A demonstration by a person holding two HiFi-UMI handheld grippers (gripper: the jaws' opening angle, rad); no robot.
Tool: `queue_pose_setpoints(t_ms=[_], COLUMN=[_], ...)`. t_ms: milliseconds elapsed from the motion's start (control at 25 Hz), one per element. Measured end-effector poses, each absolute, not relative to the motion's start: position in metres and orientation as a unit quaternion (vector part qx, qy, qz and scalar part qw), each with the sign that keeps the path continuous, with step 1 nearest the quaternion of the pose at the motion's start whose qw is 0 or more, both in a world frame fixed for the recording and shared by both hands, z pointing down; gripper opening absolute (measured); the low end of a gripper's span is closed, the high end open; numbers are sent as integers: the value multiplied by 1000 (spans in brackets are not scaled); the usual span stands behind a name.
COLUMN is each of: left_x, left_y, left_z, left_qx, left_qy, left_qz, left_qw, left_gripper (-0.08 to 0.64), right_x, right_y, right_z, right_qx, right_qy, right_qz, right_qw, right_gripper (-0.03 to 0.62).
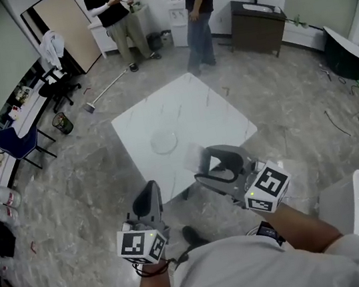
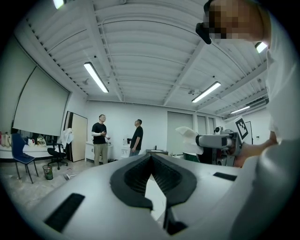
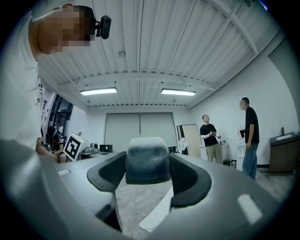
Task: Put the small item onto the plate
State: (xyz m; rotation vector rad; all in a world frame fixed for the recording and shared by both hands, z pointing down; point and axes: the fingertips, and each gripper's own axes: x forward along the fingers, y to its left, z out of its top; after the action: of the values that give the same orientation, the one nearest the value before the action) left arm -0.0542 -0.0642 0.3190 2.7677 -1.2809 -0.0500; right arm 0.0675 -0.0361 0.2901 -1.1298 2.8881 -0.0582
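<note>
**Drop risk short of plate**

The right tool (image 3: pixel 147 174) is clamped on the small item (image 3: pixel 147 159) and holds it aloft, near the plate (image 1: pixel 163 140) on its side toward the person. The left tool (image 2: pixel 151 157) is closed and empty, farther from the plate. The item looks smooth, so a slipping grip or an early release would likely land it on the desk (image 1: pixel 204 105) beside the plate.

The floor (image 1: pixel 283 116) is grey marbled tile. A square white worktop (image 1: pixel 219 116) stands on it, well apart from the walls. The walls are white, and a beige door (image 1: pixel 69 25) sits at the far left. A dark cabinet (image 1: pixel 258 22) stands against the far wall. A blue chair (image 1: pixel 20 141) and a black office chair (image 1: pixel 59 89) line the left side. The ribbed white ceiling (image 2: pixel 140 47) carries strip lights (image 2: pixel 96 77). Two people (image 1: pixel 112 15) stand near the far wall.
</note>
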Motion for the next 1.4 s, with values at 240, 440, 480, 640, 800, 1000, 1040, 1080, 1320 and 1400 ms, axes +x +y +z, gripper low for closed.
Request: queue_pose_setpoints(t_ms=[240, 440, 480, 640, 800, 1000, 1040, 1080, 1320, 1400], left_x=[-66, -78, -80, -102, -109, -99, -100, -101, -85, -75], left_y=[-153, -198, -204, -247, -273, -303, -311, -320, -375, -387], left_z=[308, 308, 309, 306, 306, 327, 332, 337, 363, 366], left_qx=[920, 927, 928, 931, 928, 924, 923, 920, 906, 899], left_qy=[-389, -373, -370, -363, -370, -380, -384, -388, -421, -435], left_qz=[-20, -24, -26, -28, -27, -15, -12, -8, 0, -1], left_qw=[42, 36, 36, 34, 31, 37, 41, 44, 48, 50], left_gripper=[6, 6, 6, 6, 6, 6, 6, 6, 6, 6], right_x=[46, 32, 30, 8, 0, 10, 9, 9, 30, 38], right_y=[-119, -158, -163, -202, -231, -267, -277, -288, -360, -379], right_z=[287, 286, 288, 287, 294, 313, 317, 321, 347, 358], right_qx=[-390, -408, -411, -421, -421, -411, -407, -401, -367, -349], right_qy=[920, 913, 912, 907, 907, 911, 912, 915, 928, 934], right_qz=[-23, -12, -11, -11, -22, -35, -39, -43, -58, -60], right_qw=[13, 10, 9, 4, -4, -14, -16, -18, -33, -43], right_gripper=[275, 275, 275, 275, 275, 275, 275, 275, 275, 275])
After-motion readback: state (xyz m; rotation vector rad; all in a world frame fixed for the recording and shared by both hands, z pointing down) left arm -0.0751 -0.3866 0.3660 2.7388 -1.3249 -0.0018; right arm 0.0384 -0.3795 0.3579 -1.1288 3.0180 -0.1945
